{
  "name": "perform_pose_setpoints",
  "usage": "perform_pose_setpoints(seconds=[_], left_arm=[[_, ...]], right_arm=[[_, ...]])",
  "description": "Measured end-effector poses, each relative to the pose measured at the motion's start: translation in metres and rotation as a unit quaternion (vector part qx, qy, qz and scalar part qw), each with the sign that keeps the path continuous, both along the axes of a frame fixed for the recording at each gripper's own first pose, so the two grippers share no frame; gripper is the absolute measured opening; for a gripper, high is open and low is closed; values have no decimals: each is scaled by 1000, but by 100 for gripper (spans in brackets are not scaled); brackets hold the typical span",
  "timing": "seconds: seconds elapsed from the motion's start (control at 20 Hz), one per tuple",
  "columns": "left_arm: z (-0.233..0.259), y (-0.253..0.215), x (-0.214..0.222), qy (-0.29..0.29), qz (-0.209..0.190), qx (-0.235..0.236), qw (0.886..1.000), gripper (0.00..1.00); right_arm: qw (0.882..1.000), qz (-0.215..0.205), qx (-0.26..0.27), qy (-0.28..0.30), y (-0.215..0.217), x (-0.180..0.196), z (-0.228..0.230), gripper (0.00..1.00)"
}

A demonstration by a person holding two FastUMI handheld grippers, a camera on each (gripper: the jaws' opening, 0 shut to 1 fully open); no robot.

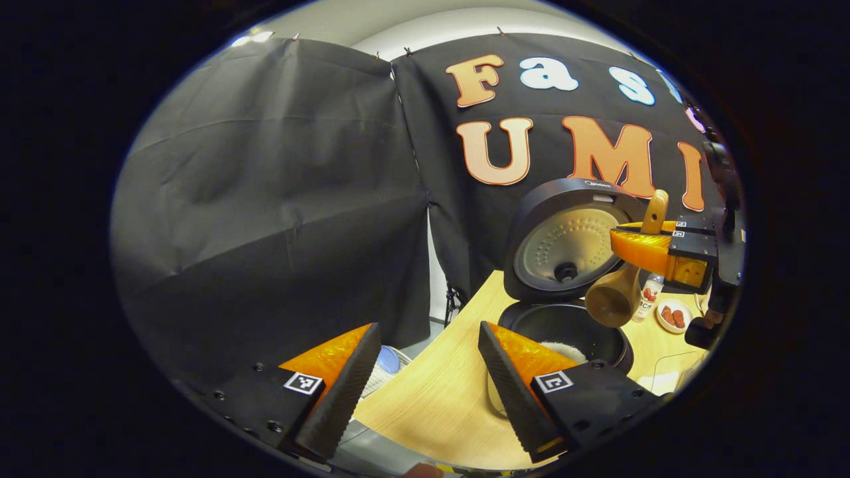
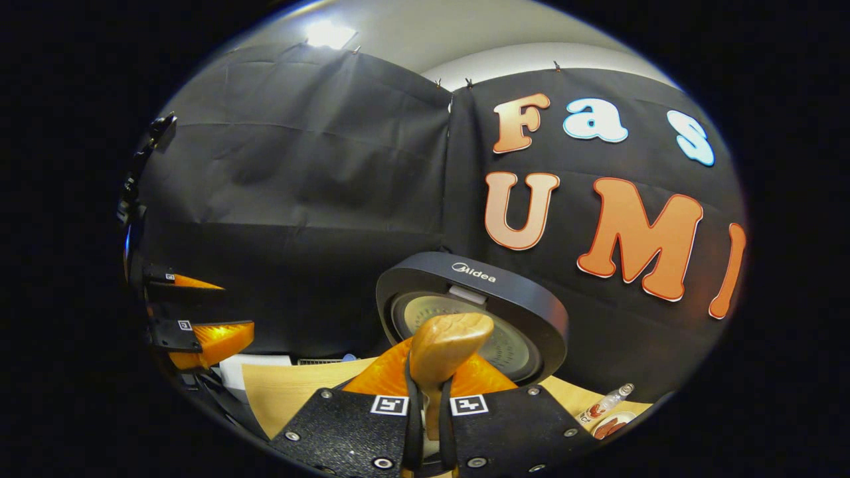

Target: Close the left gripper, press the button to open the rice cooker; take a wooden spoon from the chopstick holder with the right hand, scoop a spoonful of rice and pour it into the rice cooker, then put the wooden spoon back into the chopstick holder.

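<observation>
A pale wooden table [image 1: 431, 398] is carrying everything here. Far on the right, a small clear bottle [image 1: 649, 297] with a red label is standing upright, and just beside it a small white dish [image 1: 673, 316] is holding reddish pieces. Black cloth [image 1: 279, 199] is hanging behind as the booth's wall.

A pale wooden tabletop [image 1: 431, 398] carries the open black rice cooker [image 1: 564, 265]; far right sit a small bottle [image 1: 649, 297] and a little white dish [image 1: 674, 315].
</observation>
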State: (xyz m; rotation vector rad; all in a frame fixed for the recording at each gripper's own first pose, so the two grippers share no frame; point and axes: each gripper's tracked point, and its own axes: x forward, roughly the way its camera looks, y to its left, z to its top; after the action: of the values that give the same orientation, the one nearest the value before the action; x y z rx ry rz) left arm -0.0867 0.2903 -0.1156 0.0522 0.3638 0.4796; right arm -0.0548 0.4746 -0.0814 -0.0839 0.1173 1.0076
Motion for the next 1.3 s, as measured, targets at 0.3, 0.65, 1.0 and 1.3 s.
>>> perform_pose_setpoints(seconds=[0.3, 0.65, 1.0, 1.3], left_arm=[[8, -13, 1, -5, -2, -10, 1000, 100], [15, -59, 20, -9, -33, -20, 999, 100], [25, -110, 42, -12, -70, -19, 997, 96], [22, -146, 49, -2, -85, -30, 996, 96]], right_arm=[[971, -59, 120, 197, -49, 47, 5, 9], [924, -149, 190, 296, -167, 72, -23, 9], [894, -264, 184, 310, -304, 75, -70, 9], [862, -356, 168, 320, -413, 69, -115, 9]])
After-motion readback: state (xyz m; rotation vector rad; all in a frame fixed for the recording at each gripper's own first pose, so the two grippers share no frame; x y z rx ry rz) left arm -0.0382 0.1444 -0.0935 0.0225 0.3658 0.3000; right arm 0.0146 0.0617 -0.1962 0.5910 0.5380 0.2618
